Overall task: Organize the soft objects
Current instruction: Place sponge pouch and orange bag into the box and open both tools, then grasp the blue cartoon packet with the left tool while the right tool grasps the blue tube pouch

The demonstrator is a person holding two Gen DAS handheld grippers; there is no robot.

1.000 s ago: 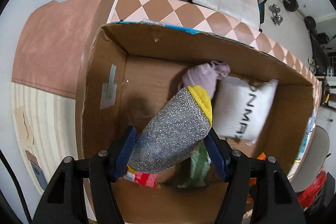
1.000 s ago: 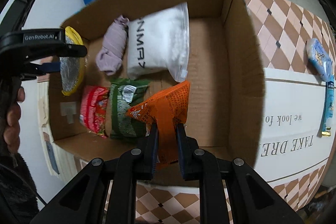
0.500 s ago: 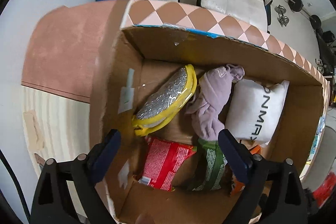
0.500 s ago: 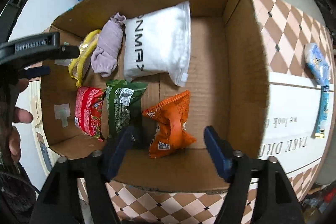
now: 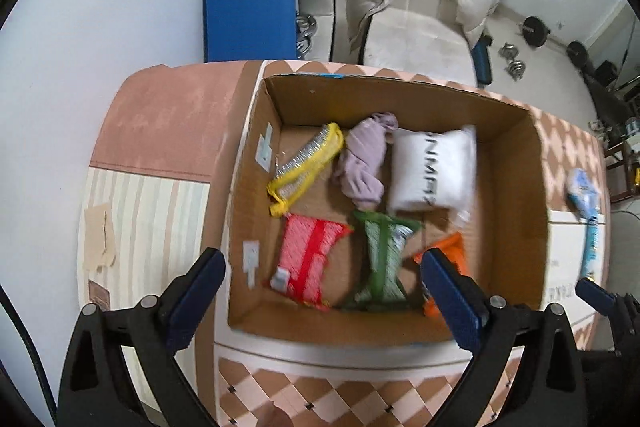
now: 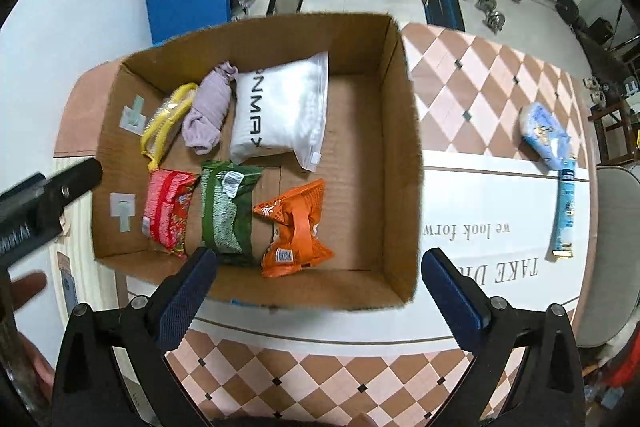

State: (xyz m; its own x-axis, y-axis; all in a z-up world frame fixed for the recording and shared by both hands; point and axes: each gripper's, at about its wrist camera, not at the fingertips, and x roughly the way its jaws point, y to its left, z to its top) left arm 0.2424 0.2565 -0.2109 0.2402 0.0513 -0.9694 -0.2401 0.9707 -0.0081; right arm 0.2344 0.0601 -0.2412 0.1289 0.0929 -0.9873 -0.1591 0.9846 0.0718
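Hovering above the cardboard box [image 6: 404,155] on the worktop [image 6: 480,195], both grippers empty: left gripper [image 5: 322,291] spread wide over the box's near-left corner, right gripper [image 6: 318,287] spread just as wide over the box's near wall, neither touching anything. Sitting in two rows inside the box, apparently so that each soft thing keeps its own slot: along the far wall, yellow-edged silver scrubber [image 6: 166,121] leaning toward the left wall, lilac rolled cloth [image 6: 208,111] just beside it, white pillow pack [image 6: 280,111] touching the cloth; along the near wall, red packet [image 6: 168,213], green packet [image 6: 226,209] just beside it, orange packet [image 6: 294,227] crumpled and slightly tilted, last in the row. Leaving the right part of the box floor bare, likely room for more. Lying well apart from the box, near the right edge of the worktop: a pale blue soft pack [image 6: 544,135] and a slim blue tube [image 6: 566,211] just below it, seemingly awaiting collection. Judging from this layout, packing well advanced but unfinished; next probably reaching with the right gripper toward the blue pack, that side being nearer. Holding both grippers high and parted, presumably for clearing the box walls without nudging the rows.
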